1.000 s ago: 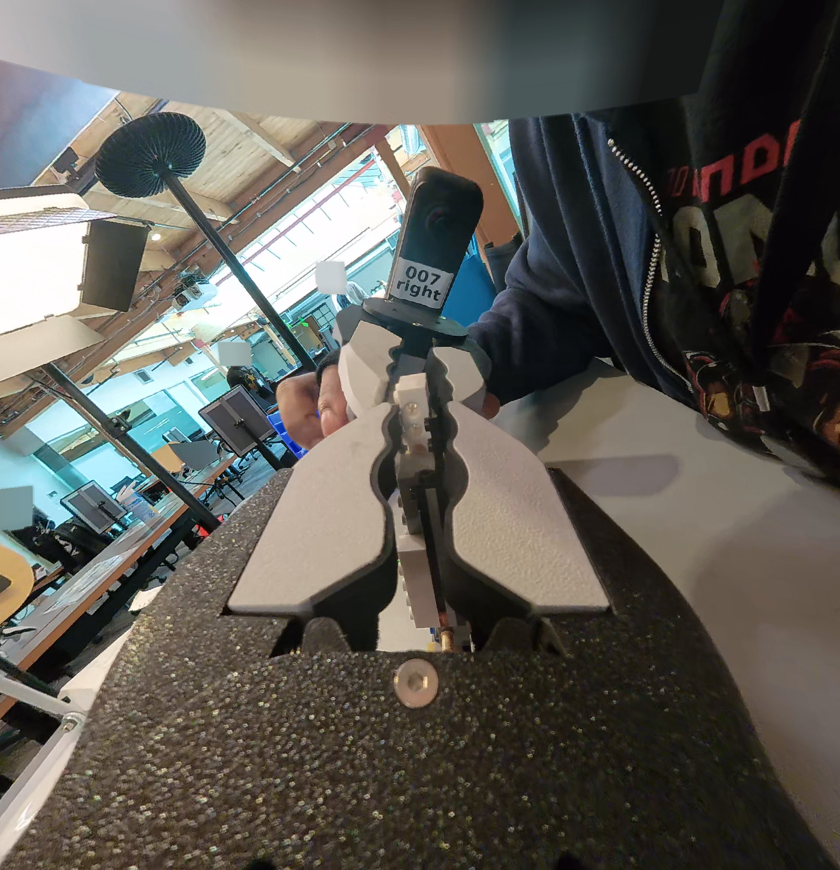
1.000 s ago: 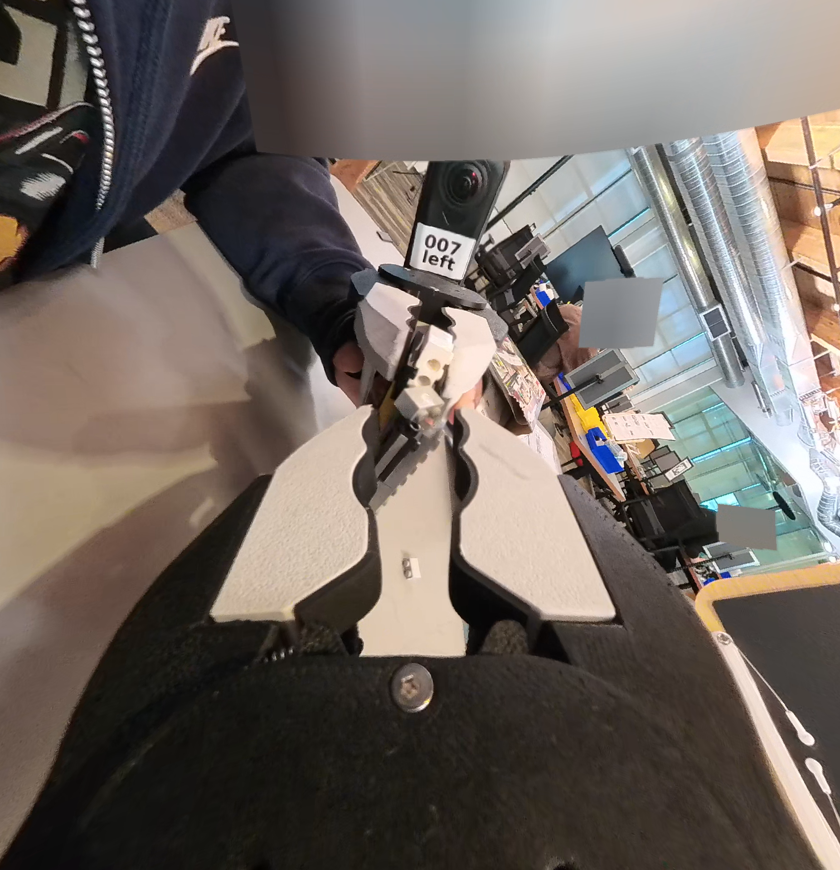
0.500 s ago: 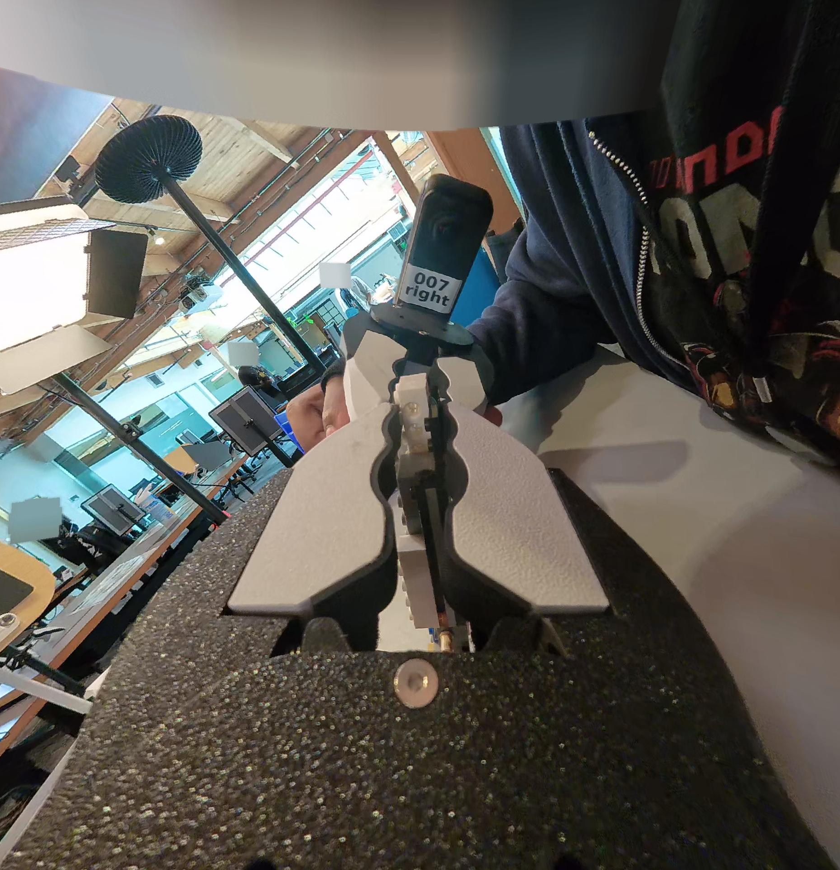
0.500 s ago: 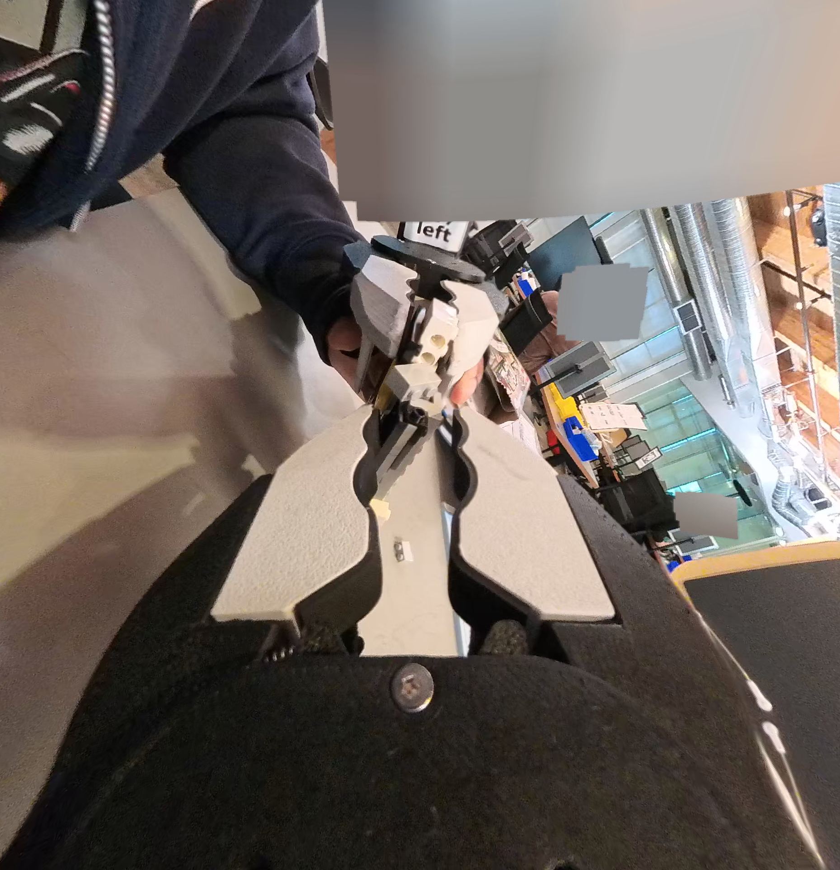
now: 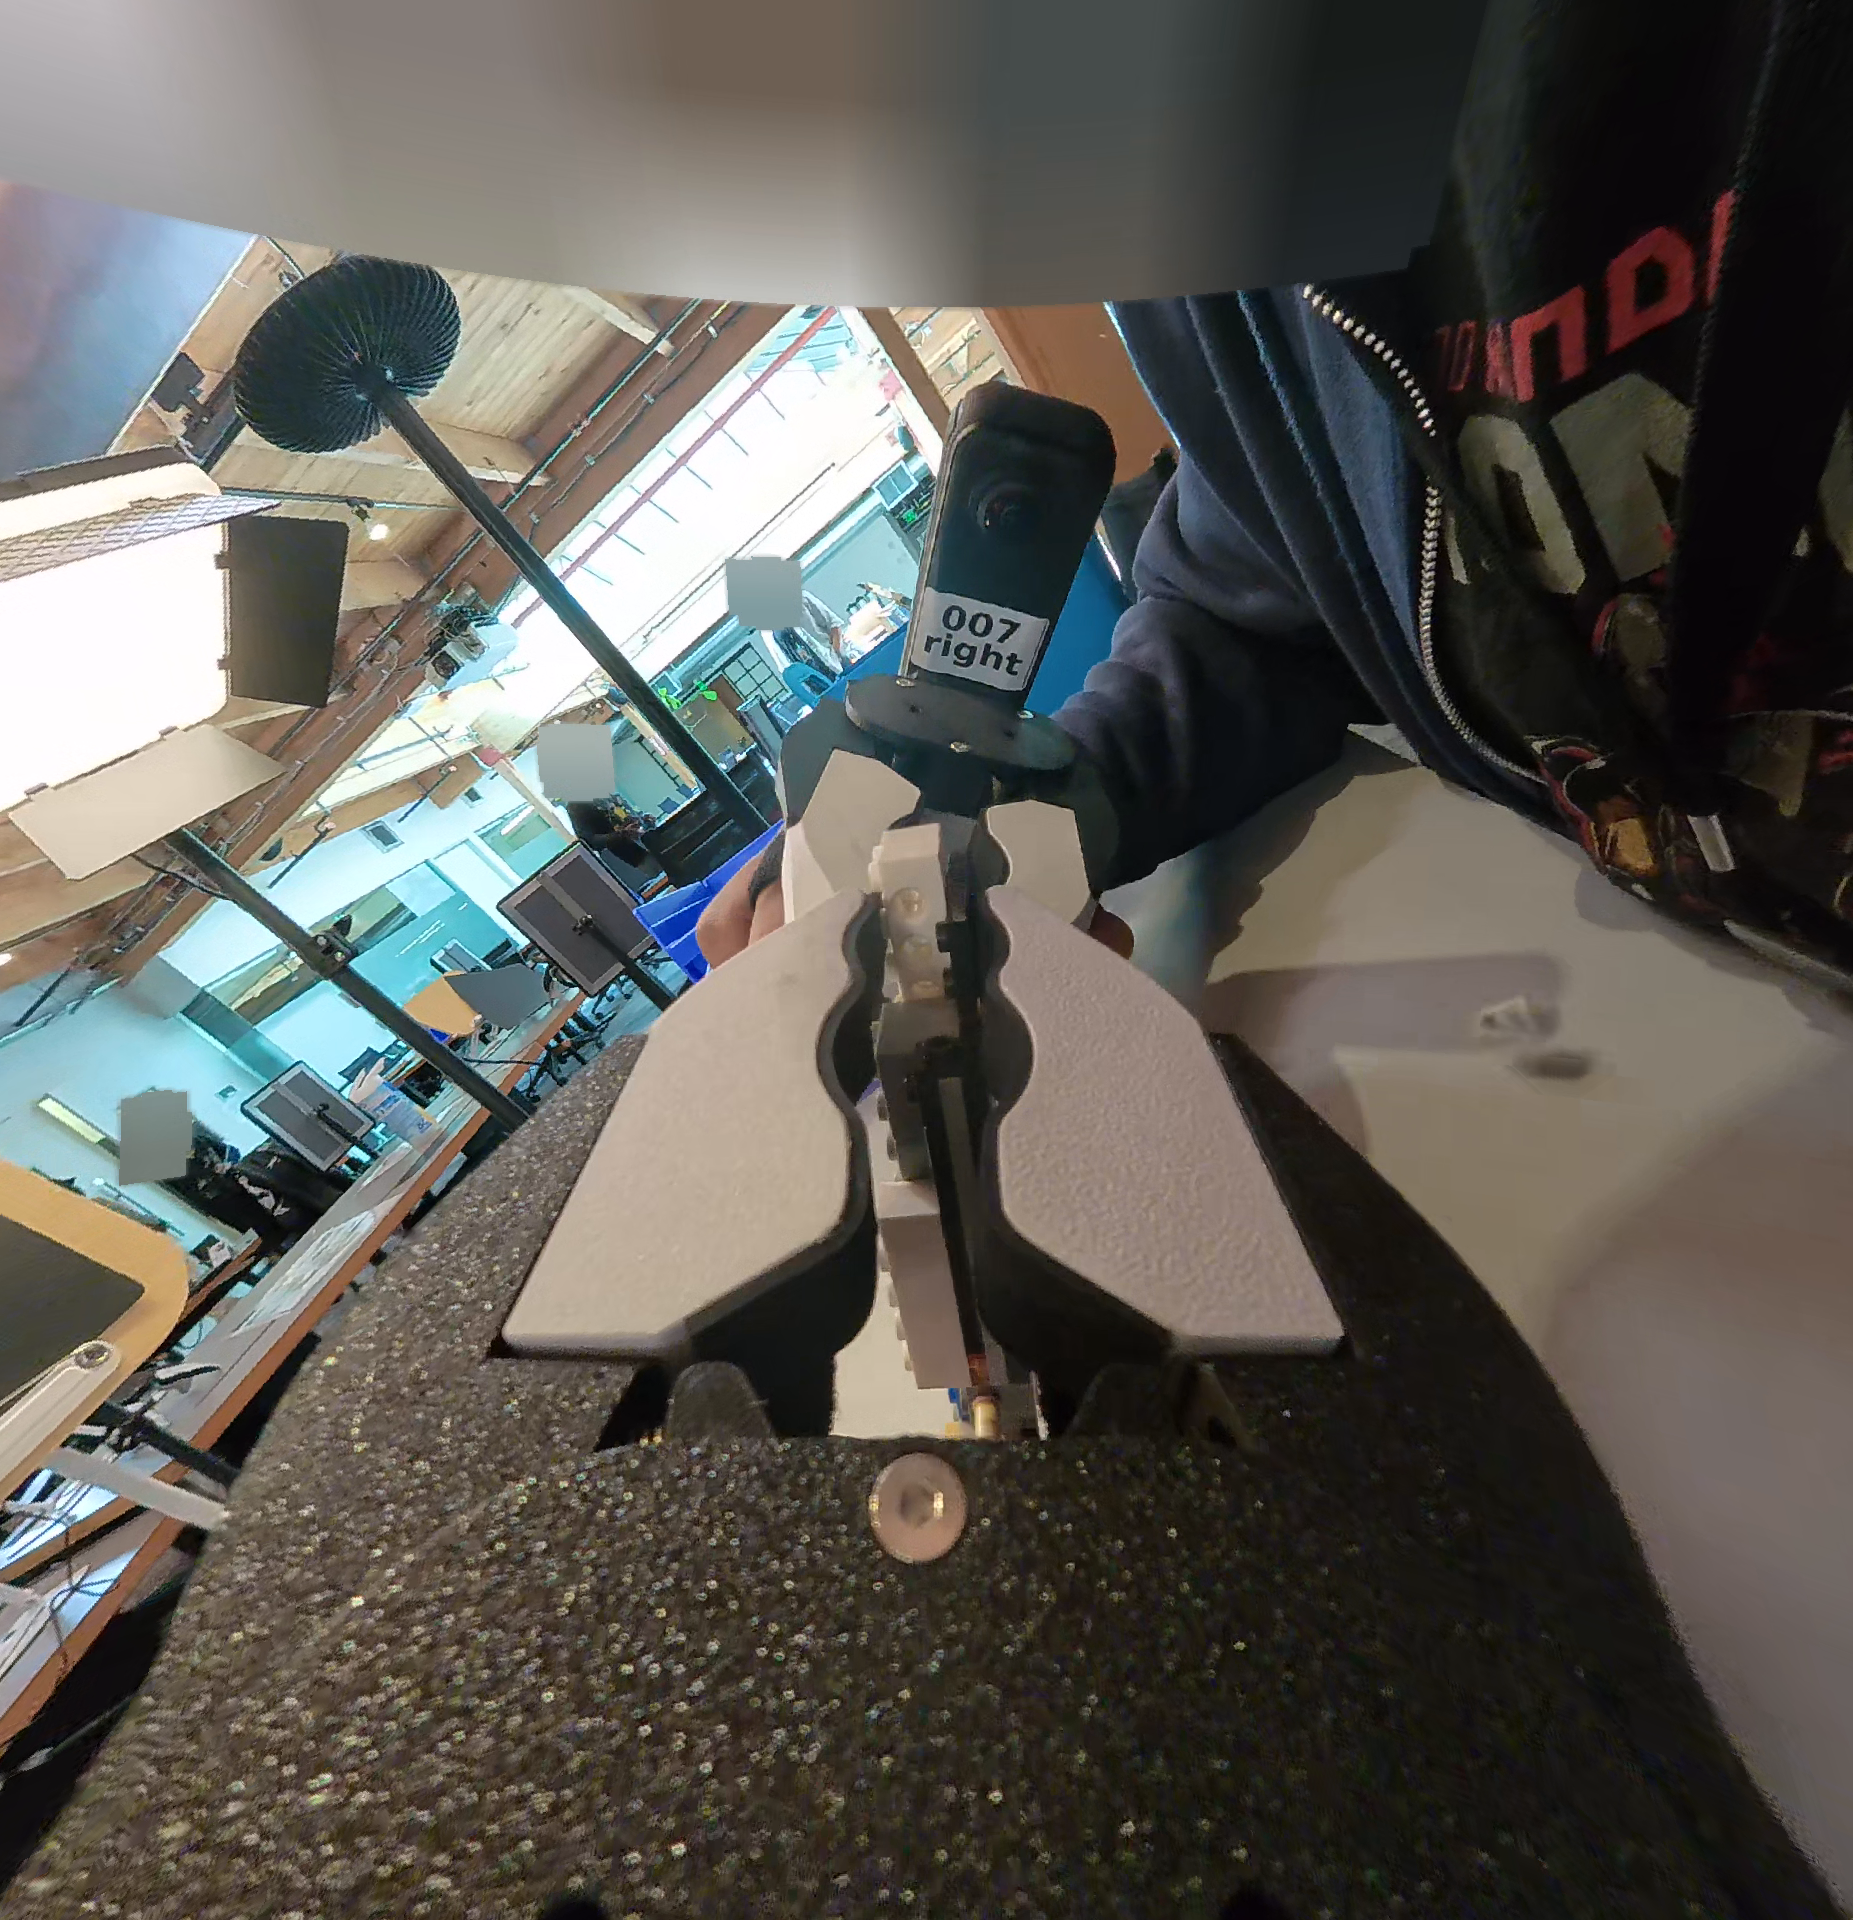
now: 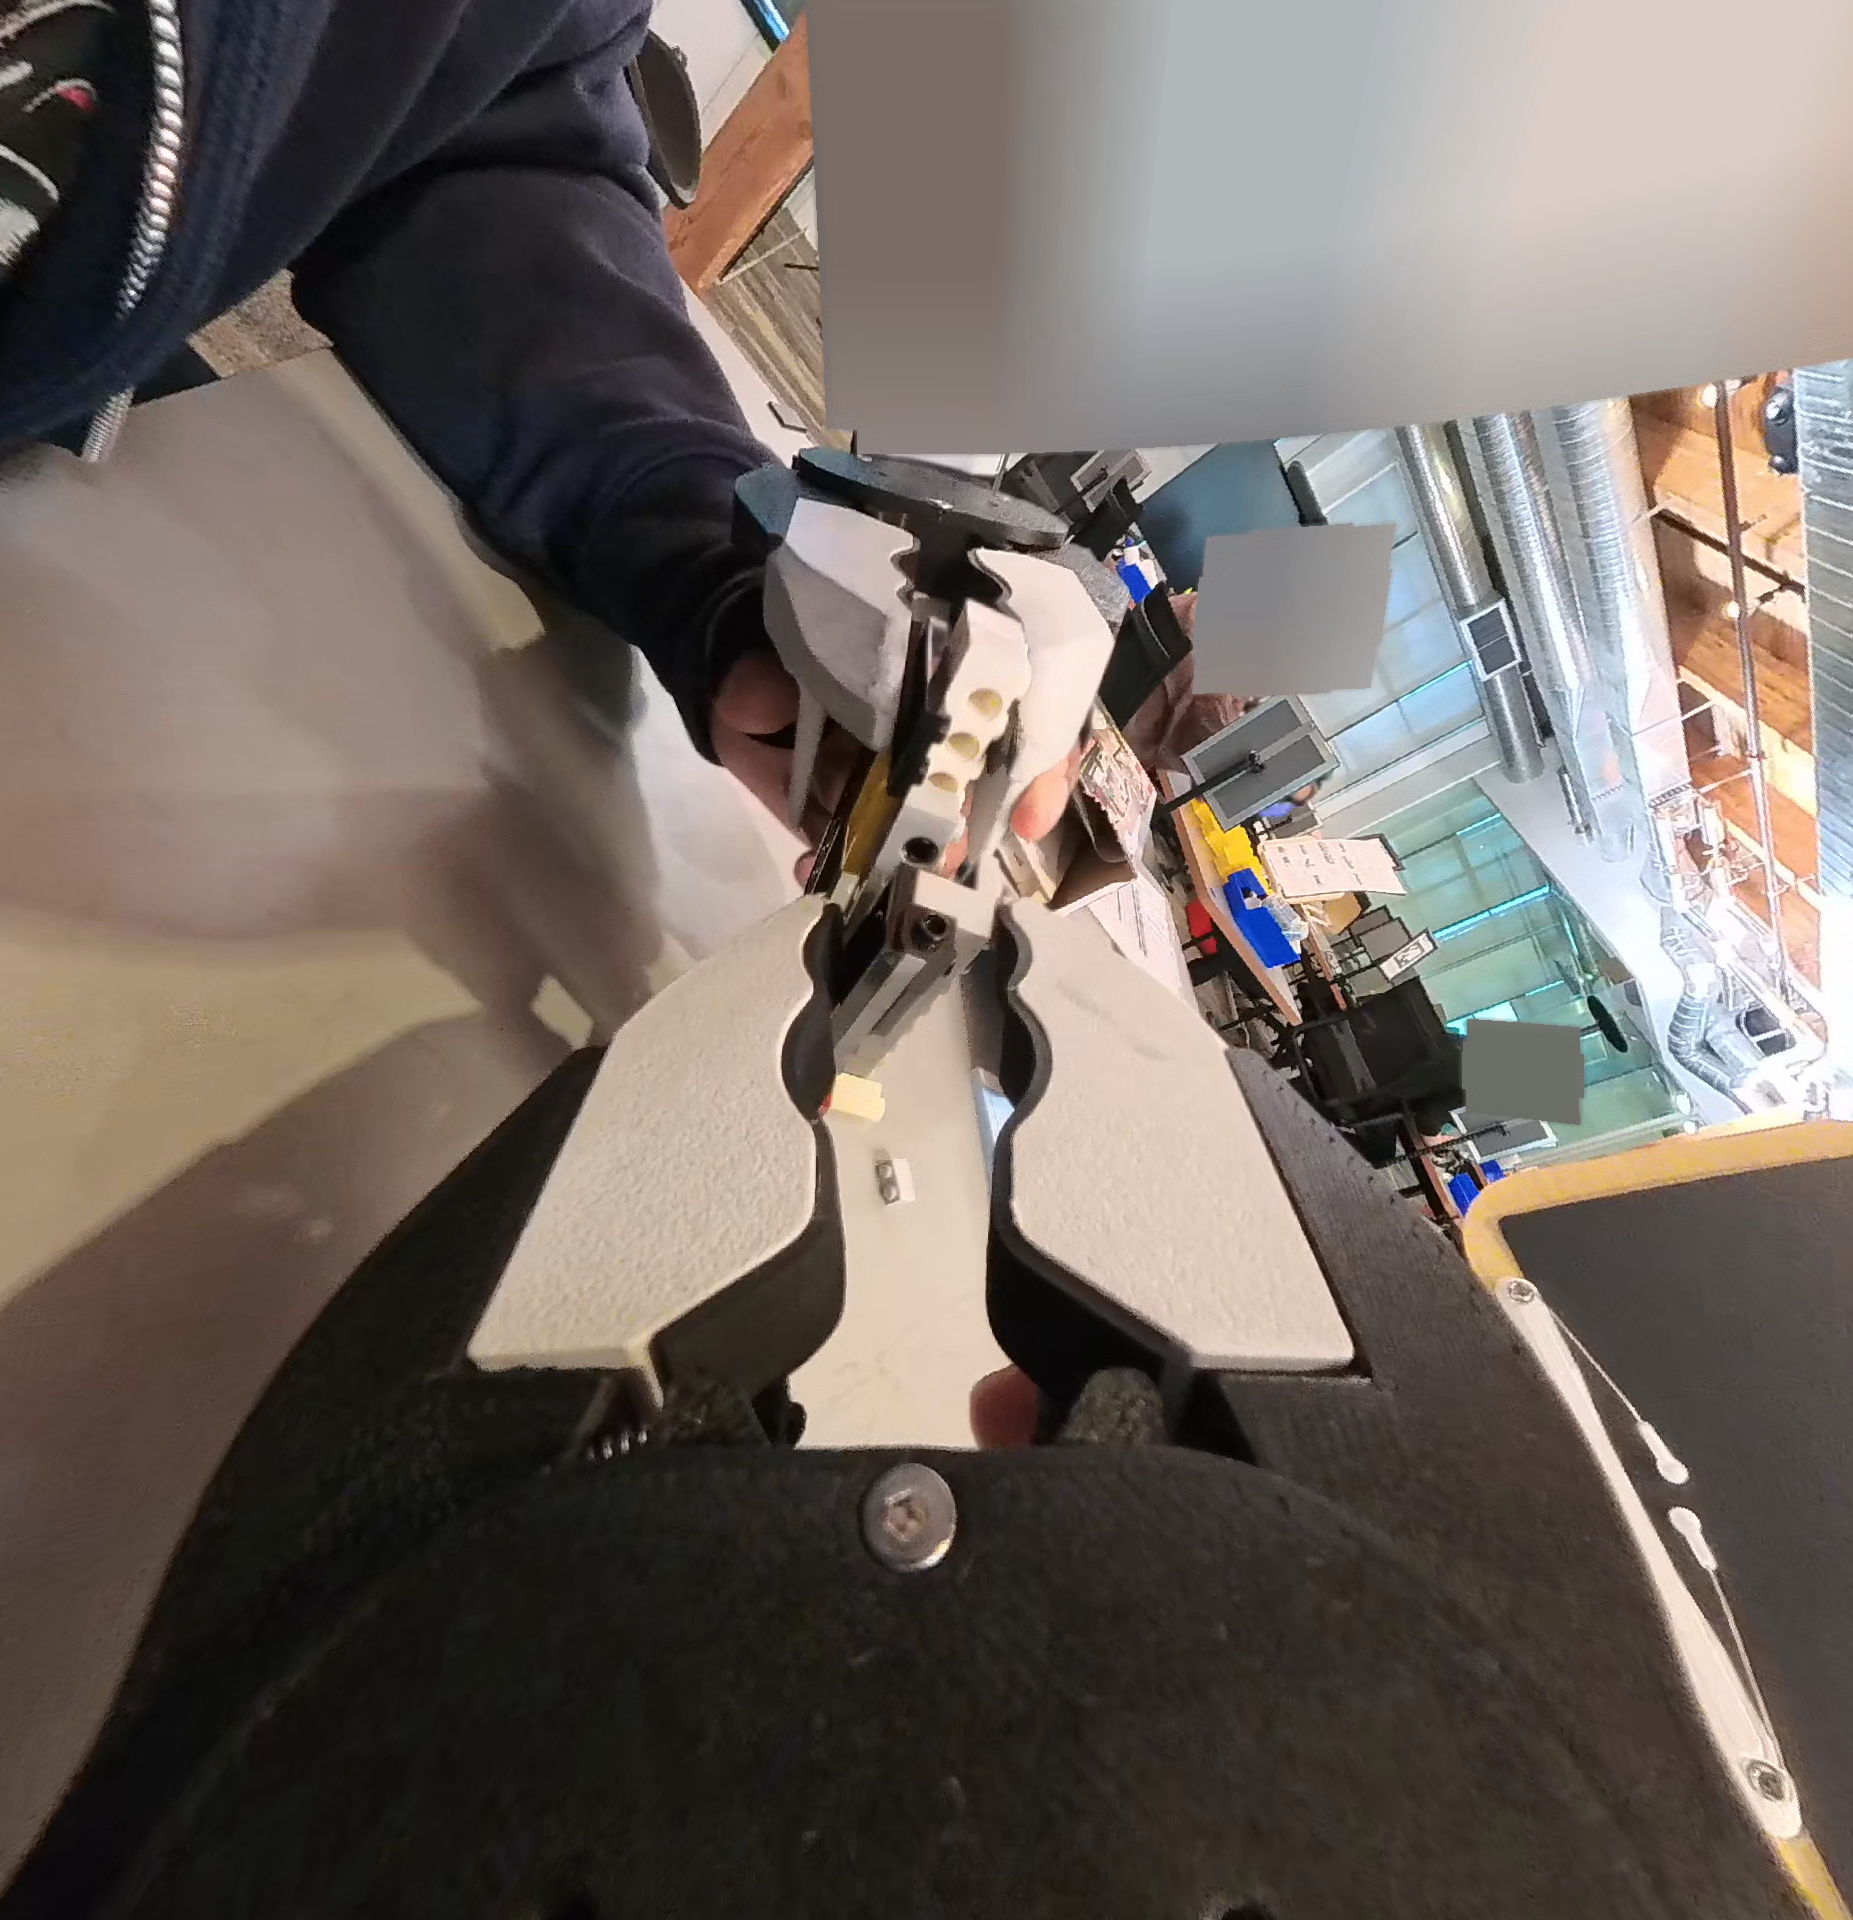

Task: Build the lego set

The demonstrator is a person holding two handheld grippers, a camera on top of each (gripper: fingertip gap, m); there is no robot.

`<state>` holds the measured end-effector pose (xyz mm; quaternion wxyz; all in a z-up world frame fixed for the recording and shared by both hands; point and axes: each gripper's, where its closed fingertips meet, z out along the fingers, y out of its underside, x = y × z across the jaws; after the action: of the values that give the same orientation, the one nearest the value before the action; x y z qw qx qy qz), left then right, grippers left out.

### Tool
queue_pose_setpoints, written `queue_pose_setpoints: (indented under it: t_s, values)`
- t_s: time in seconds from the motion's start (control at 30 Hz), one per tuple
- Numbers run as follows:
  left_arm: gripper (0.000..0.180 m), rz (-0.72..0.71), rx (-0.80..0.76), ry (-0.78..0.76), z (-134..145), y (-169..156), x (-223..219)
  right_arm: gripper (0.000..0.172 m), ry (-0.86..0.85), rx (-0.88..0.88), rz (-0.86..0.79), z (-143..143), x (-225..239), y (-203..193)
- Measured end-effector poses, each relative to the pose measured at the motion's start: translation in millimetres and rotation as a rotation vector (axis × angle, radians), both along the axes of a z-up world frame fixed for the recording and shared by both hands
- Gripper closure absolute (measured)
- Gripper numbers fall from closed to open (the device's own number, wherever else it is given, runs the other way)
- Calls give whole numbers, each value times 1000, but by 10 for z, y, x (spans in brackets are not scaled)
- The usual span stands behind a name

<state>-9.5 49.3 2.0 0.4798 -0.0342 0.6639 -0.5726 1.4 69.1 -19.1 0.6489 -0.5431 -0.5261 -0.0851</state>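
My left gripper (image 5: 927, 935) is shut on a brick assembly (image 5: 906, 1091) of white, grey and black pieces. Its white holed beam (image 5: 917, 914) reaches past my fingertips to the right gripper (image 5: 932, 831), which faces mine. In the right wrist view my right gripper (image 6: 906, 925) is shut on the assembly's grey end piece (image 6: 943, 914), which has a black pin. Beyond it the white beam (image 6: 974, 727) and a yellow part (image 6: 870, 810) sit in the left gripper (image 6: 943, 665). The assembly is held in the air between both grippers, above the table.
The white table (image 5: 1524, 1299) lies below, with small loose pieces (image 5: 1514, 1013) (image 6: 894, 1179) on it. The person's dark hoodie (image 5: 1524, 520) is close on one side. A black board with a wooden rim (image 6: 1680, 1351) lies to the right. Light stands (image 5: 548, 582) rise at the left. Both grippers' tips are close together, under 4 cm apart.
Both grippers stay joined on the assembly. In the right wrist view the left gripper has come closer and the assembly has tilted, turning its pinned grey end toward me. The left wrist view has hardly changed.
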Motion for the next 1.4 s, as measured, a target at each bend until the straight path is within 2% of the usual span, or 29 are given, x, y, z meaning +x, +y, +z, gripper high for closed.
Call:
queue_pose_setpoints:
  t_s: [0.2,0.5,1.4]
  values:
    - [164,42,90,-35,-43,-41,4,147,-85,26,-23,-104,-29,3]
    - [164,56,177,-50,-110,-87,4,148,19,-16,36,-98,-63,-61]
    - [164,66,227,-99,-96,-197,-23,150,177,-81,142,-9,-180,-169]
